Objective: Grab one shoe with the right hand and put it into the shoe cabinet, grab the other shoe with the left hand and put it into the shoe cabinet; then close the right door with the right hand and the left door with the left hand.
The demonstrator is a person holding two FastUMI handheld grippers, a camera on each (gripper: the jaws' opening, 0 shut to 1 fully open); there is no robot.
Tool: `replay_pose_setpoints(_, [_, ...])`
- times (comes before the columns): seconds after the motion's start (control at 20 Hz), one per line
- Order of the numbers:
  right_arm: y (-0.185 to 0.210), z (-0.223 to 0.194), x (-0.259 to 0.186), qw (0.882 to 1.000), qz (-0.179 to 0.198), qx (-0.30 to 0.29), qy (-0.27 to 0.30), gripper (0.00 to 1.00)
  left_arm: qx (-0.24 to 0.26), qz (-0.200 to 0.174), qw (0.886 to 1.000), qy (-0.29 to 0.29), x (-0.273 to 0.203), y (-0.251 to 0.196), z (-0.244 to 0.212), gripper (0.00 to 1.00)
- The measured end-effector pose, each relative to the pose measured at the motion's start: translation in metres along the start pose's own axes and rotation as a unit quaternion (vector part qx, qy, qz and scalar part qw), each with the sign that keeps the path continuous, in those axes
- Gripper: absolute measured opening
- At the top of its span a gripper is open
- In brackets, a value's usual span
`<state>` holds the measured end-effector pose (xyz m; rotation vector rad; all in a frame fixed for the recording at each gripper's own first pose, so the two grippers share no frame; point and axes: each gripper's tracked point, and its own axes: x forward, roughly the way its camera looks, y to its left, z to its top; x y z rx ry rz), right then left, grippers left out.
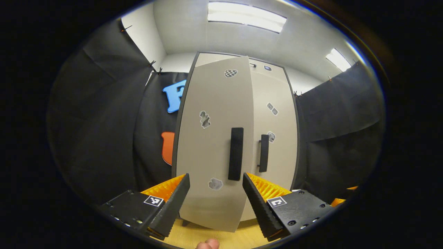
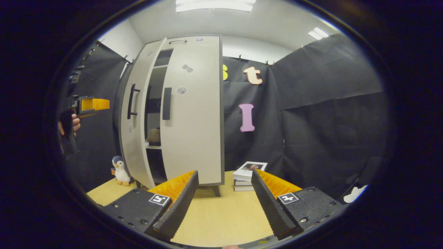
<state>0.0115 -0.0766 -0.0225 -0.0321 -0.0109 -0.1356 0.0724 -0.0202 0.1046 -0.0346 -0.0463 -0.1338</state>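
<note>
Cabinet (image 2: 180, 110) stands tall on the pale wood counter (image 2: 221, 214), smooth beige panels in a dark frame. My left tongs (image 1: 216, 193) are spread, facing the left door (image 1: 214, 145) and its flat black bar handle (image 1: 235, 154). That door sits ajar; the right door (image 2: 193, 114) looks closed. My right tongs (image 2: 225, 193) are spread too, holding nothing. A rounded shoe (image 2: 154, 135) rests on the shelf inside.

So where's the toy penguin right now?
In the right gripper view, the toy penguin stands on the wooden table at the lower left, right beside the shoe cabinet, just under its partly open left door.
</note>
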Motion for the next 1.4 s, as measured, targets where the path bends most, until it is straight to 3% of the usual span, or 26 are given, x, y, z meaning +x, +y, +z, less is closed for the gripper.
replay_pose_setpoints(0.05, [0.006,-0.001,-0.001,1.0,0.008,0.001,0.001,0.94,-0.001,-0.001,1.0,0.008,-0.008,-0.007,-0.009,0.93])
replay_pose_setpoints(0.15, [0.014,-0.003,-0.004,1.0,0.02,0.002,0.003,0.98,0.002,-0.001,1.0,0.02,-0.026,-0.02,-0.028,0.93])
replay_pose_setpoints(0.5, [0.031,-0.021,-0.016,0.999,0.043,0.007,0.018,0.94,0.031,0.006,0.999,0.037,-0.083,-0.056,-0.086,0.93])
replay_pose_setpoints(0.8, [0.042,-0.037,-0.021,0.998,0.057,0.023,0.034,0.99,0.023,0.011,0.999,0.047,-0.104,-0.067,-0.099,0.93])
replay_pose_setpoints(0.85, [0.043,-0.039,-0.021,0.997,0.059,0.022,0.036,0.94,0.021,0.016,0.998,0.048,-0.106,-0.064,-0.1,0.93])
replay_pose_setpoints(1.05, [0.046,-0.037,-0.024,0.997,0.062,0.023,0.035,0.99,0.018,0.03,0.998,0.051,-0.109,-0.054,-0.104,0.93])
replay_pose_setpoints(1.15, [0.045,-0.033,-0.025,0.997,0.061,0.02,0.031,0.95,0.013,0.037,0.998,0.051,-0.111,-0.05,-0.103,0.93])
replay_pose_setpoints(1.3, [0.043,-0.027,-0.026,0.998,0.059,0.026,0.024,0.99,0.015,0.04,0.998,0.047,-0.11,-0.048,-0.101,0.93])
replay_pose_setpoints(1.4, [0.042,-0.026,-0.028,0.998,0.059,0.028,0.023,0.94,0.013,0.039,0.998,0.049,-0.11,-0.049,-0.101,0.93])
